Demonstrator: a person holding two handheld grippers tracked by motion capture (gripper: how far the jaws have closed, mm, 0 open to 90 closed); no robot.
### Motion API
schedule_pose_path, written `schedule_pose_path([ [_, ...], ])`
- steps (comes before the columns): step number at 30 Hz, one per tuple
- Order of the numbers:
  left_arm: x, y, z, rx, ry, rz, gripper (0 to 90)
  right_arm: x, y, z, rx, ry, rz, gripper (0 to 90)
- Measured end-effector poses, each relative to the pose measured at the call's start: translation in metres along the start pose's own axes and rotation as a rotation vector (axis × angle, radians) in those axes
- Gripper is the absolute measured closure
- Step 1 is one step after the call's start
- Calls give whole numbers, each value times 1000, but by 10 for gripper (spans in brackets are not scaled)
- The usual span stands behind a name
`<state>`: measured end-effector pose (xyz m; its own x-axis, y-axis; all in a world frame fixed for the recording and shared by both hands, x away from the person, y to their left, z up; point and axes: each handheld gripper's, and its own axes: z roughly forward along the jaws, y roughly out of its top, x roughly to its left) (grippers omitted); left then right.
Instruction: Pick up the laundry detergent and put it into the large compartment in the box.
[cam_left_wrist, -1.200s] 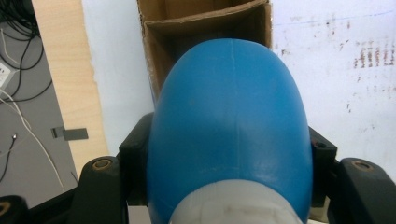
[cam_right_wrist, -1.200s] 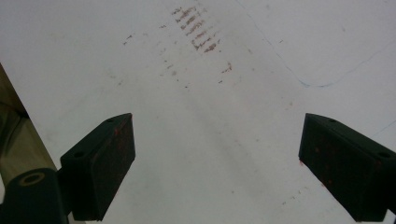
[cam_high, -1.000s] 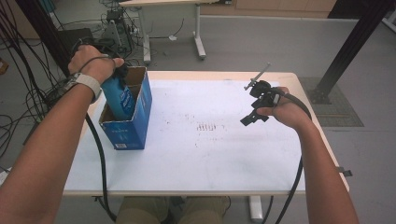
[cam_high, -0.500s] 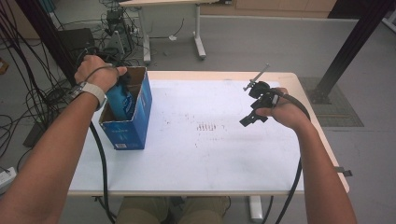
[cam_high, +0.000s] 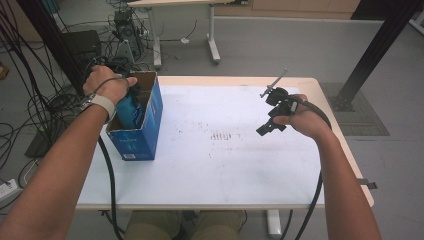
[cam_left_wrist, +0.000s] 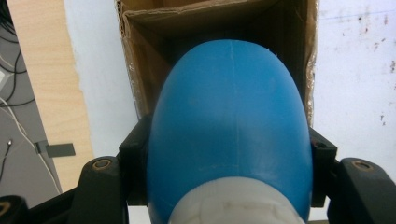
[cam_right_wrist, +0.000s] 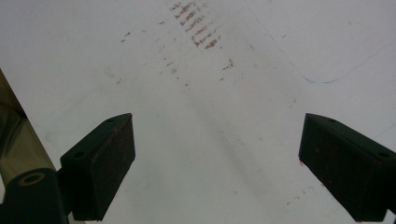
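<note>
Fingers (cam_left_wrist: 135, 154) gripping one blue bottle (cam_left_wrist: 231, 130), one box (cam_high: 150, 117)

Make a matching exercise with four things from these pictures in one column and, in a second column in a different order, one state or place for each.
Things:
1. blue bottle
2. cardboard box
3. right gripper
4. left gripper

States or places:
a. jaws wide apart, nothing between them
b. stands at the left end of the table, top open
c. clamped by two black jaws, partly inside the box
d. shut on the bottle

Pairs: 1-c, 2-b, 3-a, 4-d
</note>
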<state>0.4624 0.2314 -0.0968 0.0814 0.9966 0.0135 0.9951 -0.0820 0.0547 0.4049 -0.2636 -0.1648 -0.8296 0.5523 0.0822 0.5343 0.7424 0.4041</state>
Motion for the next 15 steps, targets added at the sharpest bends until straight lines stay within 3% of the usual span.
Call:
schedule_pose_path([
  [15, -6, 0, 15, -7, 5, 14, 379, -1, -1, 1, -1, 2, 8, 107],
])
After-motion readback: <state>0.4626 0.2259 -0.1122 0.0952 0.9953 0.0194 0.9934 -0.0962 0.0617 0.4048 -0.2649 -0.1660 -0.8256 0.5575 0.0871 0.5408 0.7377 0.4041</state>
